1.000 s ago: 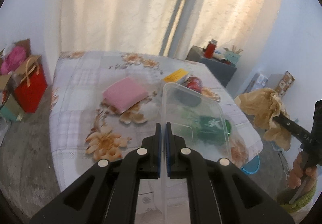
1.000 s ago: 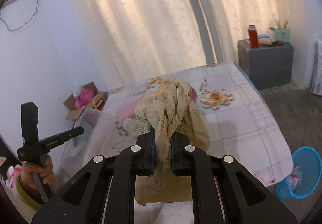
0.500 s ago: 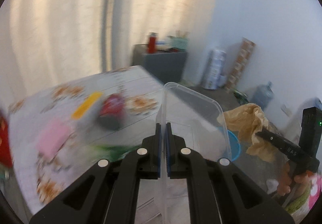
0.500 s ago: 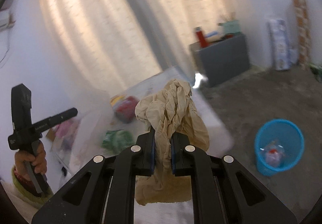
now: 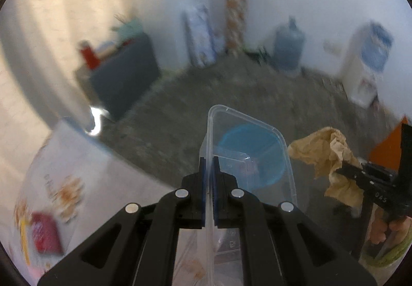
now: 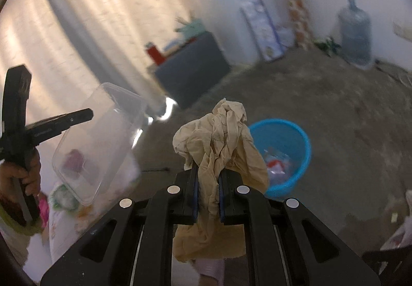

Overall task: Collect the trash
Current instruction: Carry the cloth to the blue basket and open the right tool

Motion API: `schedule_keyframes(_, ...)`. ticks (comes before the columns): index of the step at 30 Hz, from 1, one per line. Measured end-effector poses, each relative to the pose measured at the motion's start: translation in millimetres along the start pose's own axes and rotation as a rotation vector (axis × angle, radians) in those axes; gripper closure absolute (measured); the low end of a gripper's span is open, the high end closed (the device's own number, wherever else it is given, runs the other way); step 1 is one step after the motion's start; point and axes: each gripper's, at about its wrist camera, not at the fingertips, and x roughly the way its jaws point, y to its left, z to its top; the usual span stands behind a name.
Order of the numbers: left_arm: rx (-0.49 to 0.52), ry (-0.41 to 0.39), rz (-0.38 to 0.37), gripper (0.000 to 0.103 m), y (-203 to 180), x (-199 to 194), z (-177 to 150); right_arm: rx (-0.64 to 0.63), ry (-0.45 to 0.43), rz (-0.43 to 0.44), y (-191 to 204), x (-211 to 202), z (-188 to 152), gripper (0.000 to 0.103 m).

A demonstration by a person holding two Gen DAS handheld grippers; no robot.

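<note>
My left gripper (image 5: 209, 170) is shut on the rim of a clear plastic container (image 5: 255, 154), held in the air; it also shows in the right wrist view (image 6: 97, 142). My right gripper (image 6: 208, 178) is shut on a crumpled tan paper bag (image 6: 219, 142), also seen at the right of the left wrist view (image 5: 327, 154). A blue trash bin (image 6: 285, 152) with some litter inside stands on the floor just beyond the bag; through the clear container it shows in the left wrist view (image 5: 247, 152).
The table with the floral cloth (image 5: 56, 178) is at lower left, with a red packet (image 5: 46, 234) on it. A dark cabinet (image 6: 190, 67), a water jug (image 6: 355, 34) and boxes (image 6: 262, 28) stand along the far wall. The floor (image 6: 334, 111) is grey concrete.
Both grippers have swung right, away from the table and toward the floor. The blue bin now sits just ahead of both. The grips on container and bag are unchanged.
</note>
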Motion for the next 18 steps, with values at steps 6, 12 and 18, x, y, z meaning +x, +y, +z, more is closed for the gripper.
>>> schedule_keyframes(6,0.153,0.195,0.058,0.099,-47,120,42,0.103,0.085,-0.036,-57,50,1,0.093)
schedule_keyframes(12,0.218,0.338,0.117,0.099,-70,228,55,0.180,0.205,-0.068,-104,111,-1,0.093)
schedule_keyframes(18,0.218,0.401,0.158,0.098,-82,299,64,0.231,0.284,-0.084,-125,164,3,0.093)
